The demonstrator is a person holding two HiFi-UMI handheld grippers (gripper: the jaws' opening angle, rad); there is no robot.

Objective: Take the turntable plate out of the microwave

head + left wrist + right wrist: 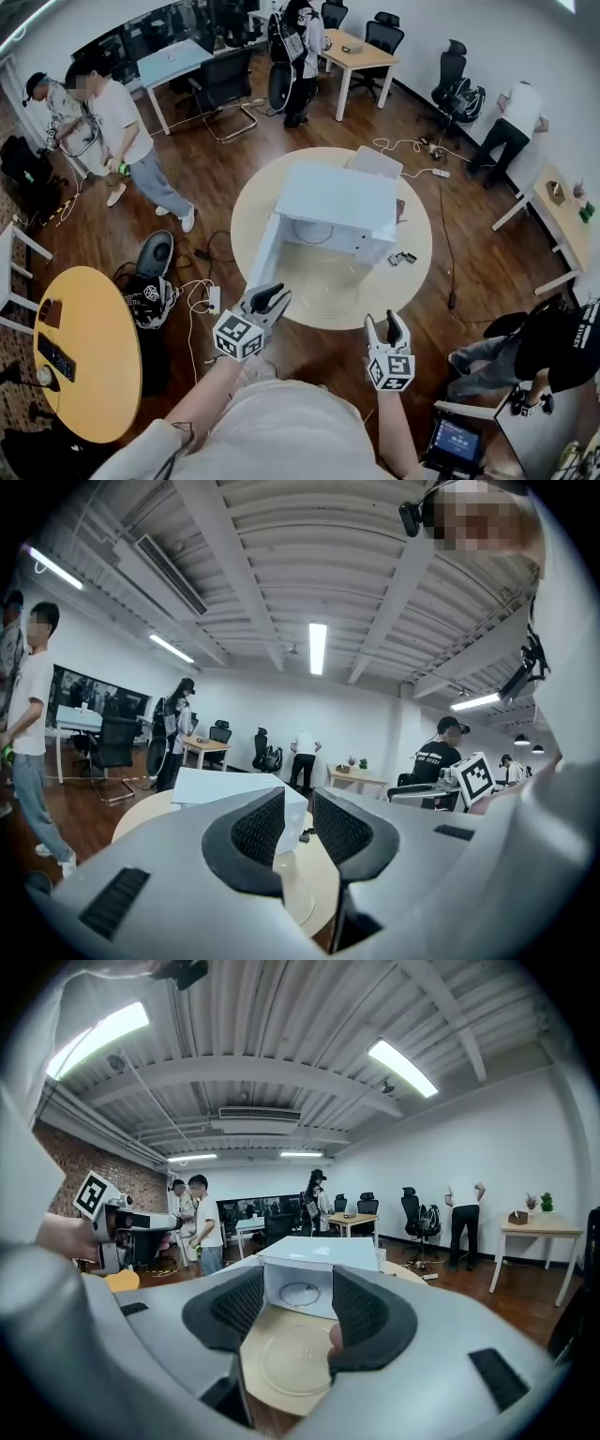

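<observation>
Right hand-held gripper (386,325) facing turntable plate (292,1358)

My left claw (272,296) held out ahead, low centre in head view, tips angled toward upper right of picture. Left marker cube (236,336) behind jaws, facing up. Jaws close together with narrow gap, nothing between pads (258,829). Left forearm (199,401) bare, reaching forward from my lower left.

My right claw (386,324) alongside, well apart from left, pointing straight ahead. Right marker cube (389,368) behind jaws. Jaws wider apart than left, gripping nothing. Right forearm (398,433) extended. Both claws roughly level.
</observation>
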